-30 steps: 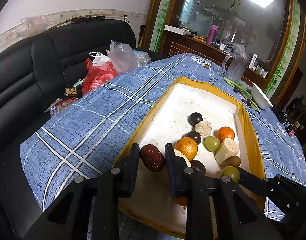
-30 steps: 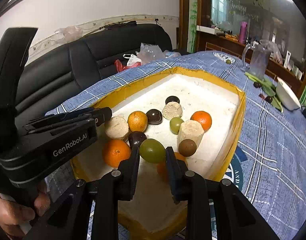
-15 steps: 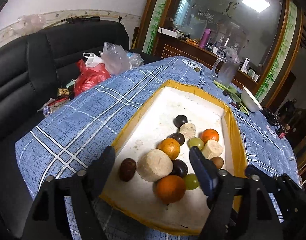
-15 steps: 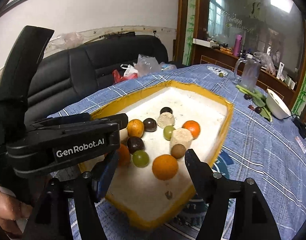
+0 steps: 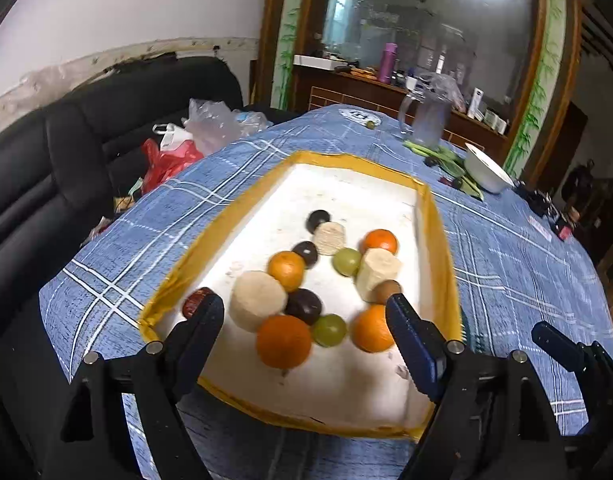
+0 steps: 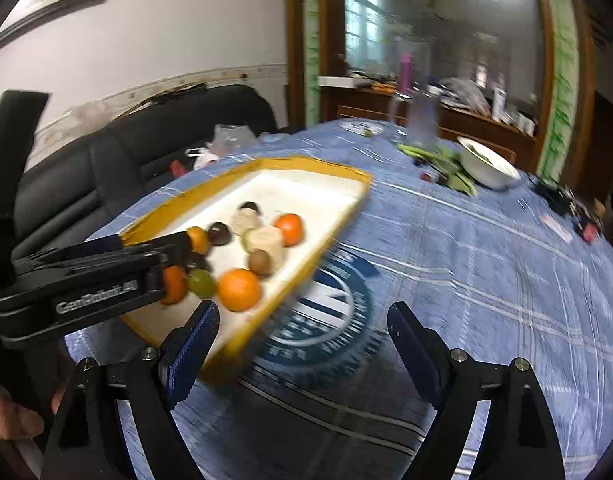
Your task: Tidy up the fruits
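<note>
Desk (image 5: pixel 506 264): covered by a blue plaid cloth; carries the tray and everything listed below except the sofa.
Sofa (image 5: pixel 66 152): black, beyond the tray's left side, off the desk; red and clear plastic bags (image 5: pixel 186 140) lie on its seat.
Tray (image 5: pixel 436 240): white floor, yellow rim, lying flat on the desk; the landmark for all entries here.
Left gripper (image 5: pixel 302 312): over the tray's near end, its fingers (image 5: pixel 198 320) spread wide and just opened further, nothing pressed between them; fruit lies on the tray floor in the gap.
Right gripper (image 6: pixel 302 324): off the tray's right near corner, over the cloth's round blue emblem (image 6: pixel 326 320); fingers (image 6: pixel 194 340) wide apart, just opened further, nothing between them. The view is motion-blurred.
Hand (image 6: pixel 10 420): at the lower left edge of the right wrist view, near side of the tray, holding the left gripper's body.
Jug (image 5: pixel 426 120): clear glass, well beyond the tray's far end.
Bowl (image 5: pixel 486 168): white, beyond the tray's far right corner, beside green vegetables.
Pale cut pieces (image 5: pixel 258 300): three, all inside the tray; the largest sits near the left finger.
Oranges (image 5: pixel 284 342): four, inside the tray; two at the near end, two in the middle.
Green grapes (image 5: pixel 329 330): two, inside the tray; one lies between the two near oranges.
Dark fruits (image 5: pixel 304 306): three, inside the tray, running from the near group toward the far end.
Brown fruit (image 5: pixel 386 290): inside the tray, touching a pale piece near the right rim.
Red date (image 5: pixel 194 300): inside the tray at the near left rim, just behind the left finger.
</note>
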`<state>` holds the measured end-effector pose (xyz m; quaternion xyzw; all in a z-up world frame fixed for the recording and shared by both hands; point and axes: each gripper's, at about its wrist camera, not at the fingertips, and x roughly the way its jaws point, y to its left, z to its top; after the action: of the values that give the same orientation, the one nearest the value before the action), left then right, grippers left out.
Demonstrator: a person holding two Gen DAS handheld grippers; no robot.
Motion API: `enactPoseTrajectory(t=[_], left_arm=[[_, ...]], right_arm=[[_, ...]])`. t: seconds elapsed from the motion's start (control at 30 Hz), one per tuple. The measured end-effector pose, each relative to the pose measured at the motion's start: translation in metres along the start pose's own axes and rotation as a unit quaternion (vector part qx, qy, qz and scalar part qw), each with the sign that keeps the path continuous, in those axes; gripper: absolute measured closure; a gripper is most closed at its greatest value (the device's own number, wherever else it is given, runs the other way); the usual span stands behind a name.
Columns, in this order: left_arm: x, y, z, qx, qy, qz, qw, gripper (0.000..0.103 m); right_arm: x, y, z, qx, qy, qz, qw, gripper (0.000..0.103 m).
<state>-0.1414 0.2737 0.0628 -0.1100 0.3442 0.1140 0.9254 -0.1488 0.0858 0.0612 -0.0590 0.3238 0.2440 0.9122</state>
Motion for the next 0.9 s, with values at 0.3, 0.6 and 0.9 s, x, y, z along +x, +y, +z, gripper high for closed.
enactPoseTrajectory(t=[0.3,0.6,0.9], left_arm=[[-0.007,-0.042,-0.011,0.048,-0.005,0.004,0.9988,0.017],[-0.018,-0.053,-0.014,0.051,-0.024,0.030,0.9979,0.016],[-0.045,-0.046,-0.013,0.017,-0.117,0.095,0.9884,0.006]], right_arm=[[-0.015,-0.032,-0.013,0.051,-0.007,-0.016,0.999,0.012],[-0.022,-0.045,-0.019,0.063,-0.013,-0.027,0.998,0.011],[-0.026,-0.046,-0.022,0.065,-0.018,-0.021,0.998,0.011]])
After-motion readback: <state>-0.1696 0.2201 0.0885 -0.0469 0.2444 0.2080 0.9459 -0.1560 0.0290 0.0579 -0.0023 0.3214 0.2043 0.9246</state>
